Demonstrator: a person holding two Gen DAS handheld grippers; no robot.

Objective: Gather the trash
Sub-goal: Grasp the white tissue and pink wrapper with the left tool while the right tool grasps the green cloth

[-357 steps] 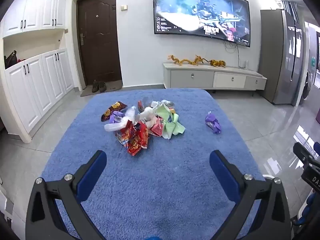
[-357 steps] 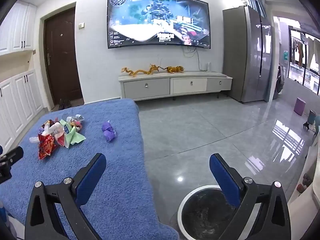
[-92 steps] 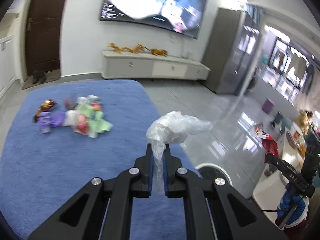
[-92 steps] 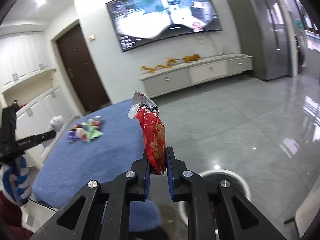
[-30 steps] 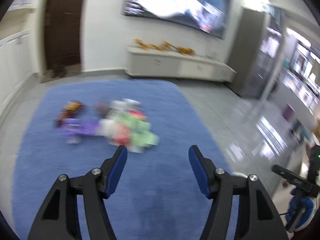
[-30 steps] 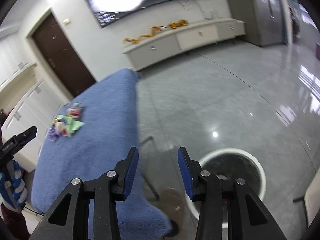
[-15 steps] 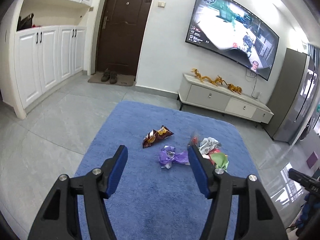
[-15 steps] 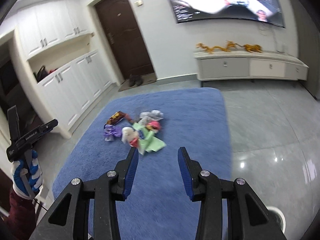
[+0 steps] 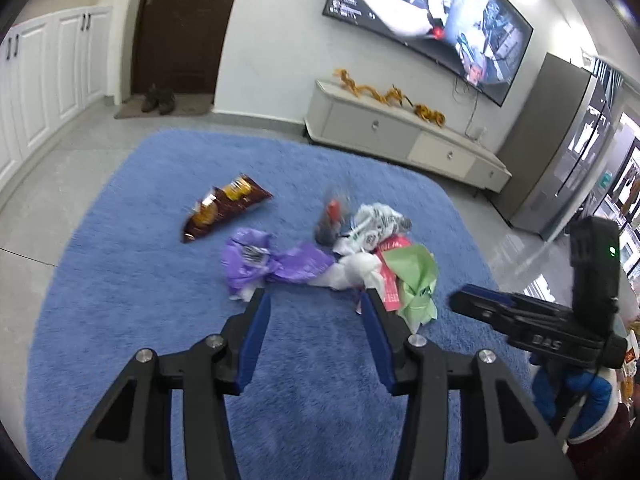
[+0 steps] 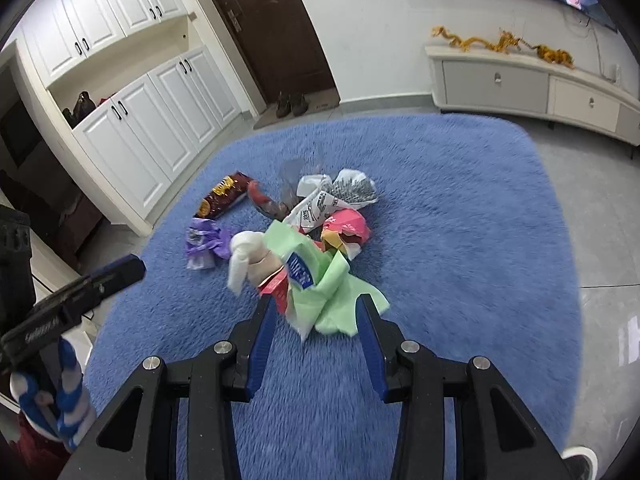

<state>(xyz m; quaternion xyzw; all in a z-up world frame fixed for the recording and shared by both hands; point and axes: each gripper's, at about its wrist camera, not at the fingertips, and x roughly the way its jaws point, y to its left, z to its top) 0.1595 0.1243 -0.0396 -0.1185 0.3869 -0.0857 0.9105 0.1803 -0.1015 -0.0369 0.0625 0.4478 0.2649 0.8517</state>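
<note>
Left wrist view, left claw (image 9: pixel 316 300) open just short of purple wrapper (image 9: pixel 276 266), right claw (image 10: pixel 316 306) open around green bag (image 10: pixel 332 280) on blue table (image 10: pixel 460 220), both nearer the trash than half a second ago

Both views bright, even indoor light, no hard shadows. Strong fisheye distortion: black vignette in the corners, walls, door and cabinets (image 10: pixel 136 128) bow outward near the edges. Left wrist view: glare and washed-out patches on the TV (image 9: pixel 432 20), daylight blows out the window area at far right, pale reflection on the glossy floor (image 9: pixel 536 284) there. Motion blur on the trash pile (image 9: pixel 340 256), worst around the dark wrapper at its middle; blue rug (image 9: pixel 120 280) fibres smear at the bottom. Right wrist view is sharper in the background; green wrapper (image 10: pixel 332 284) and rug (image 10: pixel 460 240) near the fingers (image 10: pixel 260 340) slightly smeared. Bright white streak on the floor at right edge.
</note>
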